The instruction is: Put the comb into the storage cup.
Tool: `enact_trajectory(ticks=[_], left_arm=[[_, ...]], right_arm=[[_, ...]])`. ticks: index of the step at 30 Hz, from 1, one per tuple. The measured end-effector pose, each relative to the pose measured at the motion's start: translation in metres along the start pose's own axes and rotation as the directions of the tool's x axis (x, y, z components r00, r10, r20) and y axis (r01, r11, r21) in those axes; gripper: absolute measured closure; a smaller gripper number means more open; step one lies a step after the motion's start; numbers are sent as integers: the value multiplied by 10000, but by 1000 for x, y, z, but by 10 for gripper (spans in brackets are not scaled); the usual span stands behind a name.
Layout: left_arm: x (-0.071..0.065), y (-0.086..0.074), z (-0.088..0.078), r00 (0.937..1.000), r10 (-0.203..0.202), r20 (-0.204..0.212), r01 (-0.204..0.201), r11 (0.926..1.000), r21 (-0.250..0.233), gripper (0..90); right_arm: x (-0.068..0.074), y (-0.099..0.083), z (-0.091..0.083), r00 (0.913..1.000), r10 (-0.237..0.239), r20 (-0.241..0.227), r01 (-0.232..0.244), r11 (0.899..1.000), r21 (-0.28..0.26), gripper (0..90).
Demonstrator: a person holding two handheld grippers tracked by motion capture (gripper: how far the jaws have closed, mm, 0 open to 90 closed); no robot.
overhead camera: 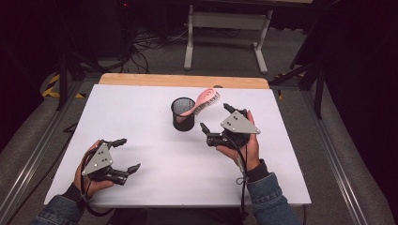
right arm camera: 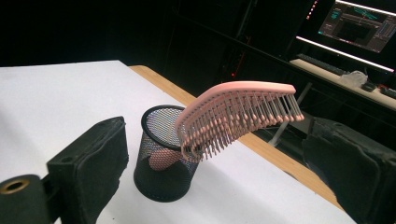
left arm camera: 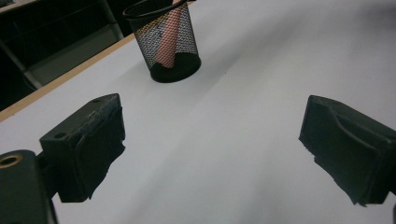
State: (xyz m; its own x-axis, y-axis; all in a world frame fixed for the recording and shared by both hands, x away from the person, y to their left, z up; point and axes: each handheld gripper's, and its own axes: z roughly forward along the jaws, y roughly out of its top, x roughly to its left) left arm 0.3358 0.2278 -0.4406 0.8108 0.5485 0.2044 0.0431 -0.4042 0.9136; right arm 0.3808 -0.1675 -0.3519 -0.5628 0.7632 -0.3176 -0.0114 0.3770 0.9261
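Right gripper (overhead camera: pixel 215 120) hovers just beside the mesh cup (overhead camera: pixel 183 114), palm side up, jaws spread wide and gripping nothing. The pink hairbrush (overhead camera: pixel 202 102) stands handle-down in the cup. Left gripper (overhead camera: pixel 126 153) rests near the table (overhead camera: pixel 141 103) front edge, jaws apart, open white surface ahead.

No legible text, labels, brands or nos. anywhere on the table (overhead camera: pixel 141 117), the mesh cup (overhead camera: pixel 183 114) or the pink brush (overhead camera: pixel 204 100). The monitor (right arm camera: pixel 357 22) in the bkgd of the right gripper view shows lit lines, too small & blurred to read. Yellow-black hazard stripes (overhead camera: pixel 52 86) on the floor by the table's far left corner are the only sign-like marking, w/o words.
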Motion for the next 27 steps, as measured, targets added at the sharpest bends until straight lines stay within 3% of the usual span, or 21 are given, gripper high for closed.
enact_trajectory(ticks=[27], left_arm=[[0, 0, 0, 10000, 78, -22, -78, 10000, 8, 77]], right_arm=[[8, -5, -13, 9994, -355, 0, 355, 9992, -159, 75]])
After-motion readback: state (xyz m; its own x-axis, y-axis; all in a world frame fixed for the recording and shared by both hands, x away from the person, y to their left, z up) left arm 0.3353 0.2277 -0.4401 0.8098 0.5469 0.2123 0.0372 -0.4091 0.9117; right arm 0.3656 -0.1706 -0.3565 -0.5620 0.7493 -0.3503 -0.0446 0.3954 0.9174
